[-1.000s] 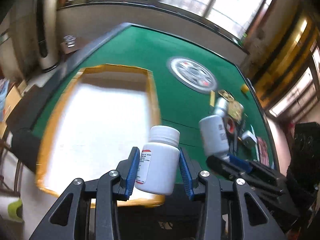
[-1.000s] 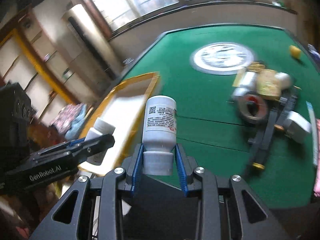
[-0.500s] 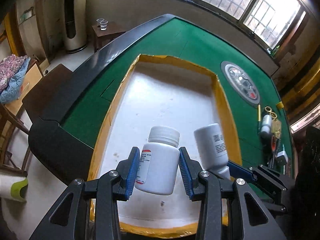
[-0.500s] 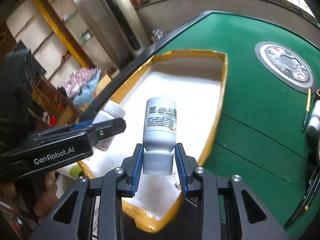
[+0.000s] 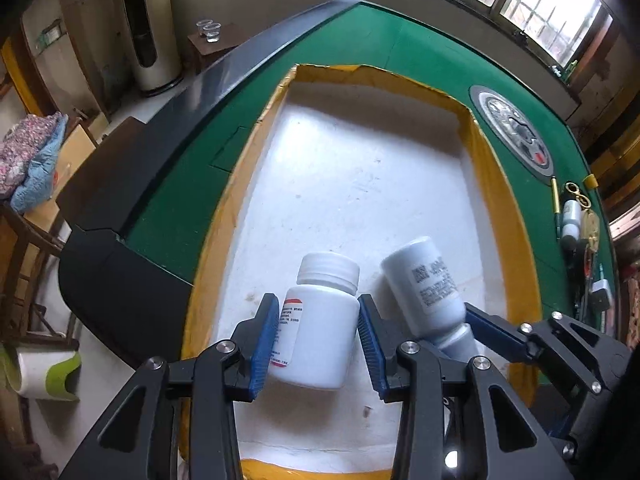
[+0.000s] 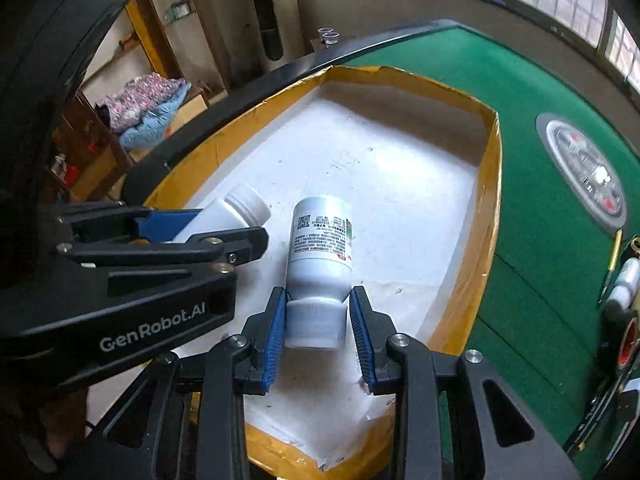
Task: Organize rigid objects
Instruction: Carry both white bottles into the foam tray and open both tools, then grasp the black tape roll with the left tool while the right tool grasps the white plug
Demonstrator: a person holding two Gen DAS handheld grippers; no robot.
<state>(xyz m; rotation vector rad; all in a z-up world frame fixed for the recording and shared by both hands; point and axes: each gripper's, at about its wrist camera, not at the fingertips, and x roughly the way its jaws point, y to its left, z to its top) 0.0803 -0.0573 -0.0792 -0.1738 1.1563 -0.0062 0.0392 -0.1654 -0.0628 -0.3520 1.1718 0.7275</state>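
Holding two bottles over tray (image 5: 496, 184) for drop-off: short bottle (image 5: 320, 320) clamped in left gripper (image 5: 318, 344) jaws, tall bottle (image 6: 320, 248) clamped by cap, inverted, in right gripper (image 6: 318, 332) jaws.

Squat white bottle (image 5: 320, 328), capped, red-edged label, held upright over the white tray (image 5: 360, 184). Taller white bottle (image 6: 320, 248) held by its cap, base outward.
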